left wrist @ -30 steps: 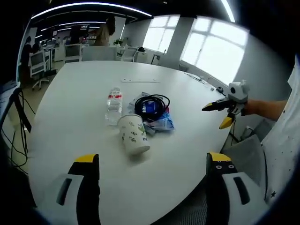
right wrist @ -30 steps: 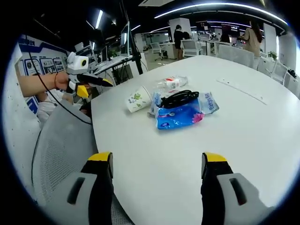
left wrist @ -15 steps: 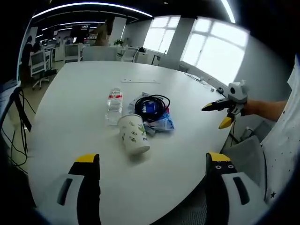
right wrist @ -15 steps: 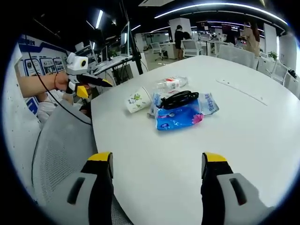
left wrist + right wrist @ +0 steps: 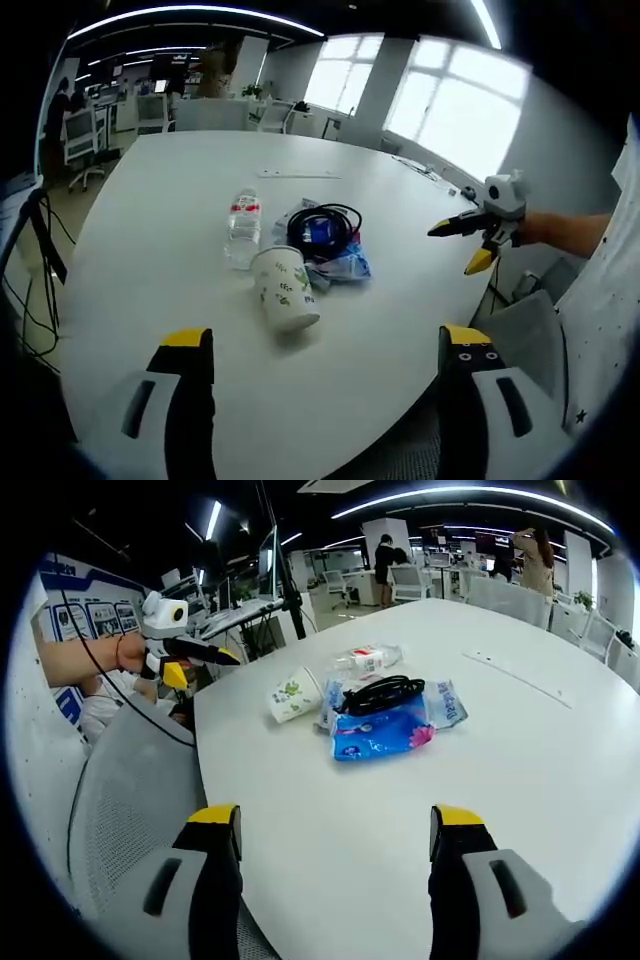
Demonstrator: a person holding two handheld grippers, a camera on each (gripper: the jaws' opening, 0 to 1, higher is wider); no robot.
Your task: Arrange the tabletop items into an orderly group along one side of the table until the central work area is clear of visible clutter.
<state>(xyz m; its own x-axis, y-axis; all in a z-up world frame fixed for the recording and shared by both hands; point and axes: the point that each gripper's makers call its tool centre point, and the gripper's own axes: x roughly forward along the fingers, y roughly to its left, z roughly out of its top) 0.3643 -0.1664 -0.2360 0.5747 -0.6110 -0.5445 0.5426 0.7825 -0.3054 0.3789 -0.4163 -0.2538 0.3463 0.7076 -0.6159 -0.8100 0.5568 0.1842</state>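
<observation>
Left tongs [image 5: 325,350] stand apart, empty, over the round white desk [image 5: 150,230]; their view shows one paper cup [image 5: 283,290] on its side, one clear bottle [image 5: 243,225], one black cable coil [image 5: 325,226] on blue packets [image 5: 345,262], and the right tongs [image 5: 462,245], apart. Right tongs [image 5: 335,832], apart, face the same cluster: cup [image 5: 293,694], bottle [image 5: 368,659], cable [image 5: 380,691], packets [image 5: 380,732], plus a mesh chair [image 5: 125,810] and the left tongs [image 5: 205,660].

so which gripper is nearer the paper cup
Left, though not by much. The left gripper hangs off the table edge just beside the tipped paper cup. The right gripper hangs off the opposite edge, with the blue packets between it and the cup.
</observation>
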